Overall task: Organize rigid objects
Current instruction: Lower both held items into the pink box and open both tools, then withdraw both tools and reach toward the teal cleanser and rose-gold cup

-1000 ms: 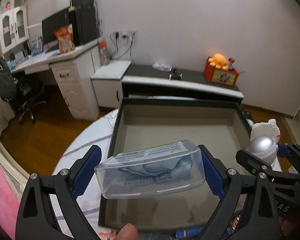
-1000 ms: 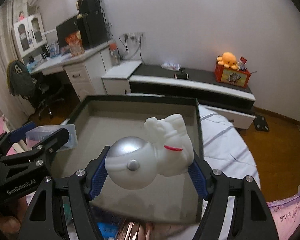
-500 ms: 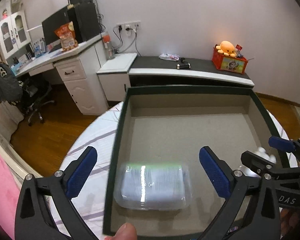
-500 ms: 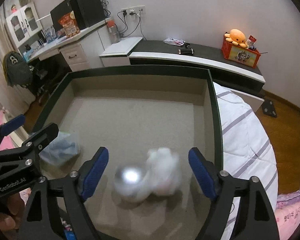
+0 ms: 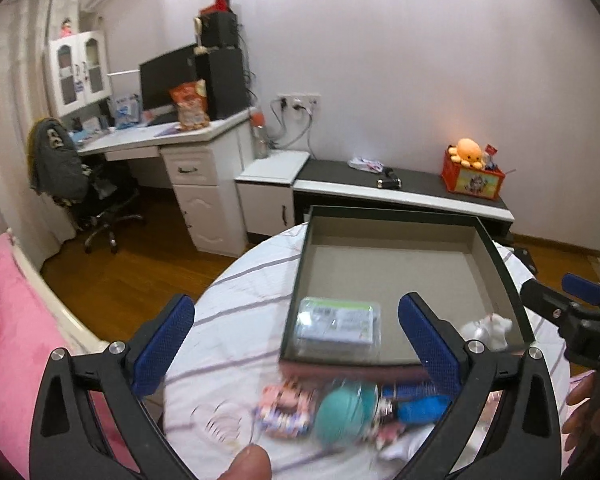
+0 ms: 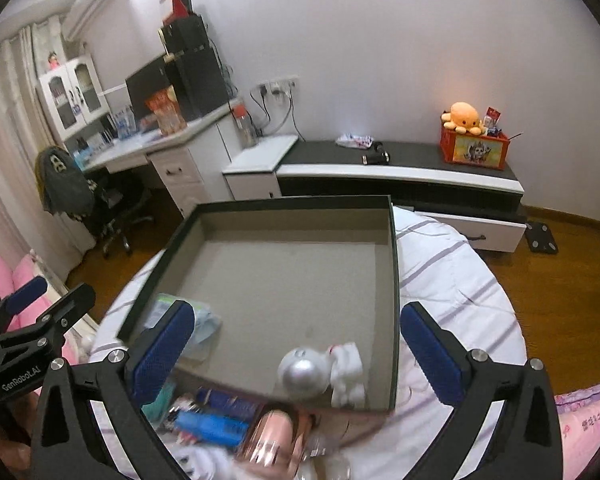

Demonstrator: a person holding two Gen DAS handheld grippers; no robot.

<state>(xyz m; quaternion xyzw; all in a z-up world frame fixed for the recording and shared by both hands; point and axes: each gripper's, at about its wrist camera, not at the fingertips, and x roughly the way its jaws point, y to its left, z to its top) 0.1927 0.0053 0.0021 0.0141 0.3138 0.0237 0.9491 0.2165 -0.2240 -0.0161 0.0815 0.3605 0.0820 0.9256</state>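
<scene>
A dark-rimmed shallow box [image 5: 500, 264] [image 6: 393, 264] sits on the round white table. Inside it lie a clear plastic case [image 5: 337, 322] [image 6: 202, 330] at the near left and a white figurine with a silver helmet [image 6: 318, 370] [image 5: 486, 330] at the near right. My left gripper [image 5: 296, 344] is open and empty, above the table's near edge. My right gripper [image 6: 296, 350] is open and empty, above the box's near side.
Blurred small items lie on the table in front of the box: a teal ball [image 5: 344, 412], a pink patterned item [image 5: 286, 404], a blue tube [image 6: 210, 426], a shiny pink item [image 6: 272, 436]. A desk, a chair and a low cabinet stand behind.
Both grippers opened and dropped the clear case and the figurine into the box, then pulled back and up. The loose items in front of the box came into view.
</scene>
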